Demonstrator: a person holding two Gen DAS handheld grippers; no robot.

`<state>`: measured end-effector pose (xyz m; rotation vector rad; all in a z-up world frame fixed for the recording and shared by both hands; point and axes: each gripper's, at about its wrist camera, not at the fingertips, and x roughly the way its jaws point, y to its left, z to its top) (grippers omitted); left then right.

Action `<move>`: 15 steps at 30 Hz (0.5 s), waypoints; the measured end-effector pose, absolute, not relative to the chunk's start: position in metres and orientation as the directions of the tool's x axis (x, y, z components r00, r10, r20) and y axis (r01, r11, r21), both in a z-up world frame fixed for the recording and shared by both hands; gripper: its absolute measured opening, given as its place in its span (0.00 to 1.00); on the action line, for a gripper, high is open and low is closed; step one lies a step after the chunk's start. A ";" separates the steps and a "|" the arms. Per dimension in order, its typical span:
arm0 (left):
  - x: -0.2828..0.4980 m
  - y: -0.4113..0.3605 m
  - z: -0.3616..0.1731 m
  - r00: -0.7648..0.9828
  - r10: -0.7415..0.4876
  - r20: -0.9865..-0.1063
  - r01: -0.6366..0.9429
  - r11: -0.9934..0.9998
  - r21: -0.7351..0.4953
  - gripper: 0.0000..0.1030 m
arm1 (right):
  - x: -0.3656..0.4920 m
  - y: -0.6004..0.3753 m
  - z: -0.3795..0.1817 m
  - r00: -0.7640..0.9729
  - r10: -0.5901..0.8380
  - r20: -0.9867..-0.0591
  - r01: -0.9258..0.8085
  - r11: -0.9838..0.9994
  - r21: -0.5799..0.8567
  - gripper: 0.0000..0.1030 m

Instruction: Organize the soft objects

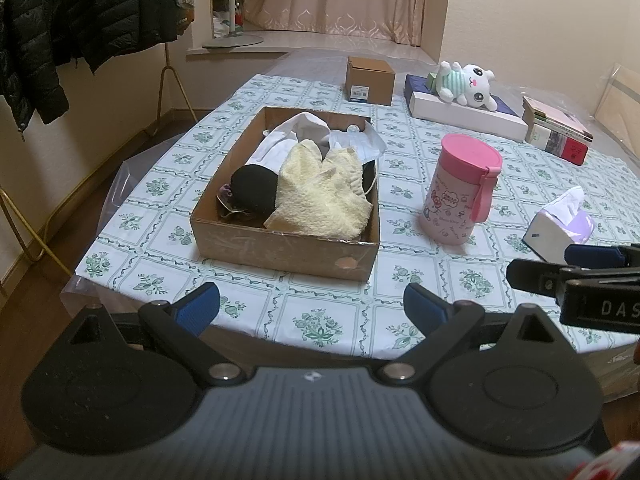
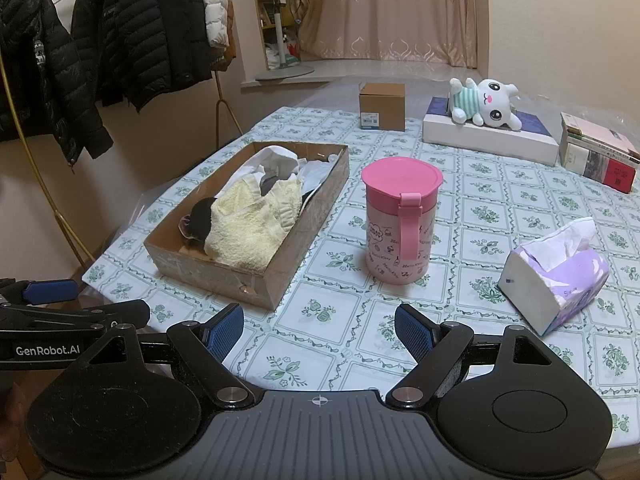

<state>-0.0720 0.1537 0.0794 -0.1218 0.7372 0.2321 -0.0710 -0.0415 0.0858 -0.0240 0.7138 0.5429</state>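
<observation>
Round table (image 2: 500, 184) under a white cloth printed with green floral squares, clear plastic sheeting over it. Near the left edge, an open cardboard box (image 1: 280, 250) packed with soft goods: cream knitted sweater (image 1: 320, 196) on top, black sock ball (image 1: 254, 192) touching its left side, white cloth (image 1: 296, 132) at the far end. Just right of the box, a pink-lidded tumbler (image 2: 400, 224); further right, a purple tissue pack (image 2: 556, 276). Farther back, a small brown carton (image 2: 382, 106), a white bunny plush (image 2: 486, 102) lying on a flat white box (image 2: 488, 140), stacked books (image 2: 596, 156). Behind: cream walls, beige curtain (image 2: 392, 12), black puffer jackets (image 2: 120, 32) on a gold rack.

Left gripper (image 1: 312, 306) above the near table edge, jaws spread wide, empty. Right gripper (image 2: 319, 330) likewise, wide apart, gripping nothing.
</observation>
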 end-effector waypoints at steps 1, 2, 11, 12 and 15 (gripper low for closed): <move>-0.072 0.154 0.079 0.716 0.167 -0.678 -0.253 0.967 -0.029 0.95 | -0.071 -0.041 0.086 0.624 0.464 -0.628 -0.481 0.862 0.160 0.80; -0.072 0.153 0.079 0.716 0.167 -0.678 -0.252 0.967 -0.029 0.95 | -0.070 -0.041 0.086 0.624 0.465 -0.628 -0.481 0.862 0.160 0.80; -0.072 0.153 0.079 0.716 0.166 -0.678 -0.251 0.968 -0.028 0.95 | -0.070 -0.042 0.085 0.624 0.465 -0.629 -0.480 0.862 0.161 0.80; -0.071 0.153 0.079 0.718 0.164 -0.677 -0.248 0.968 -0.029 0.95 | -0.070 -0.042 0.085 0.624 0.465 -0.628 -0.481 0.862 0.160 0.80; -0.072 0.151 0.078 0.730 0.151 -0.666 -0.235 0.971 -0.038 0.95 | -0.069 -0.043 0.085 0.623 0.464 -0.630 -0.479 0.863 0.161 0.80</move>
